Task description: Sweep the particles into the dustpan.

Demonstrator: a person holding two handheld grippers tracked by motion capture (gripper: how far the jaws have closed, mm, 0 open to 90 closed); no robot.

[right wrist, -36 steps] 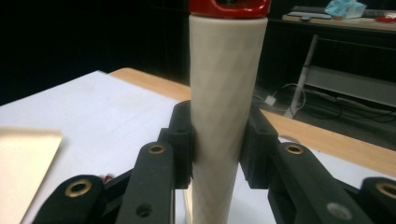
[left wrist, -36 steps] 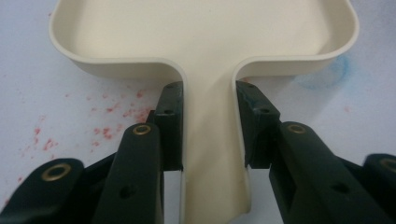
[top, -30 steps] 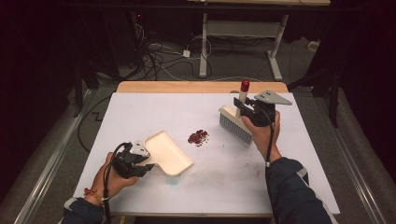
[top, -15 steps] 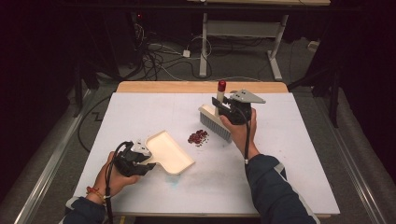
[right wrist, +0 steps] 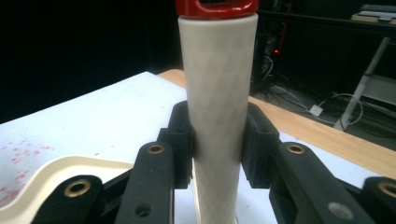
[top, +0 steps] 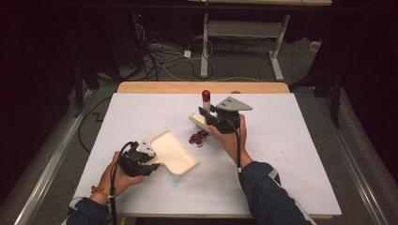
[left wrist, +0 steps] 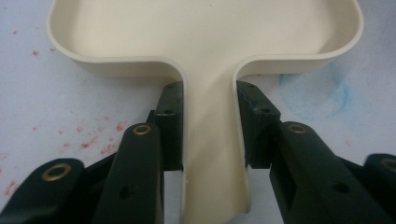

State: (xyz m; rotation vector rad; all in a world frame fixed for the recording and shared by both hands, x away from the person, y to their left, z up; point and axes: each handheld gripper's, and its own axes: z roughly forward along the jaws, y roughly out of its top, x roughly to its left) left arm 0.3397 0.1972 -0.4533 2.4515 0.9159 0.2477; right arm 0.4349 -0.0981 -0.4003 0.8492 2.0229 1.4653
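Two grippers work over the white table (top: 291, 154), with cables and desk legs on the dark floor at the upper frame. A small heap of red crumbs (top: 199, 138) lies at the centre, between the tools, and faint red specks dot the surface near the dustpan. The left gripper (top: 141, 161), lower left, is clamped on the handle of the cream dustpan (top: 174, 152), which appears to rest flat. The right gripper (top: 213, 119) grips the pale, red-capped handle of the brush (right wrist: 217, 93), its head just right of the crumbs, bristles mostly hidden behind the gripper.
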